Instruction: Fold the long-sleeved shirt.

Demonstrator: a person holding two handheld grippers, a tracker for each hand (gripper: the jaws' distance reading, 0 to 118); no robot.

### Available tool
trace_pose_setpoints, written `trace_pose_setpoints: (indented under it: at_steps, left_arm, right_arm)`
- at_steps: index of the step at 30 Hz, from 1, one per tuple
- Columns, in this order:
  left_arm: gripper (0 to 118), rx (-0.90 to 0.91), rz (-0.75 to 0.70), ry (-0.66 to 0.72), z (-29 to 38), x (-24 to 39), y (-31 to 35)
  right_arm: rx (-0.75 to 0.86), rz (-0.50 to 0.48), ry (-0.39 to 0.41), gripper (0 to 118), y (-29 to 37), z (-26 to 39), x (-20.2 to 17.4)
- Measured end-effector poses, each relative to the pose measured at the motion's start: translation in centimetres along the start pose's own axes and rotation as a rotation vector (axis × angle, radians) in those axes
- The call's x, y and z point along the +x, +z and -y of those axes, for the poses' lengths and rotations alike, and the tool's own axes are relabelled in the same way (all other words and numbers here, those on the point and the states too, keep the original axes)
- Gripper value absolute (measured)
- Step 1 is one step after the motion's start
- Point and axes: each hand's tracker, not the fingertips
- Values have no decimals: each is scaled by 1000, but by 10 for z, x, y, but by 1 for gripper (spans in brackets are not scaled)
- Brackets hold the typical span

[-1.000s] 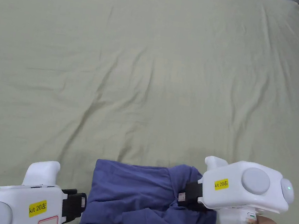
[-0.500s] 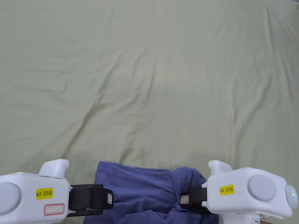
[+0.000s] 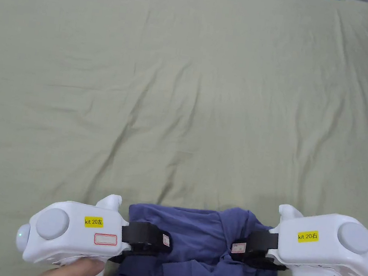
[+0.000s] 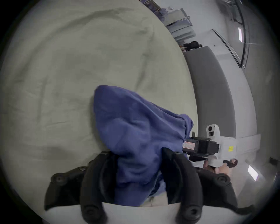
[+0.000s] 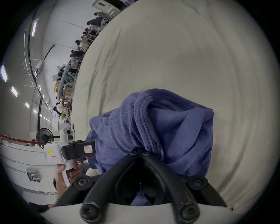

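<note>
Hands hold both tools level at the near edge of the bed sheet (image 3: 187,81), pointing inward at the bunched blue shirt (image 3: 201,250). Left gripper (image 4: 137,153) has jaws spread, cloth lying between them. Right gripper (image 5: 140,152) has jaws closed on a fold beside the ribbed hem. Its own view shows distant people (image 5: 78,53).

The shirt (image 3: 201,254) was soft, matt blue knit cloth with a stitched hem. The bedsheet (image 3: 187,81) was matt, creased pale-green cloth. Both grippers had smooth white plastic bodies and matt black jaws.
</note>
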Motion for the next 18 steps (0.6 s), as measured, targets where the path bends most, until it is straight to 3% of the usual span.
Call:
trace_pose_setpoints:
  at_steps: [1, 2, 9, 14, 18]
  left_arm:
    - [32, 6, -3, 22, 0, 0, 6]
    - [6, 28, -29, 14, 3, 0, 13]
    - [5, 34, -40, -92, 19, 19, 47]
    - [5, 83, -60, -169, 12, 42, 87]
    - [5, 150, -187, -240, 0, 41, 131]
  right_arm:
    - [2, -4, -8, 0, 0, 1, 0]
    - [3, -5, -12, 0, 1, 1, 0]
    - [26, -4, -38, 0, 12, 15, -19]
    - [137, 104, 114, 0, 29, 33, -75]
    - [205, 162, 194, 0, 25, 45, -130]
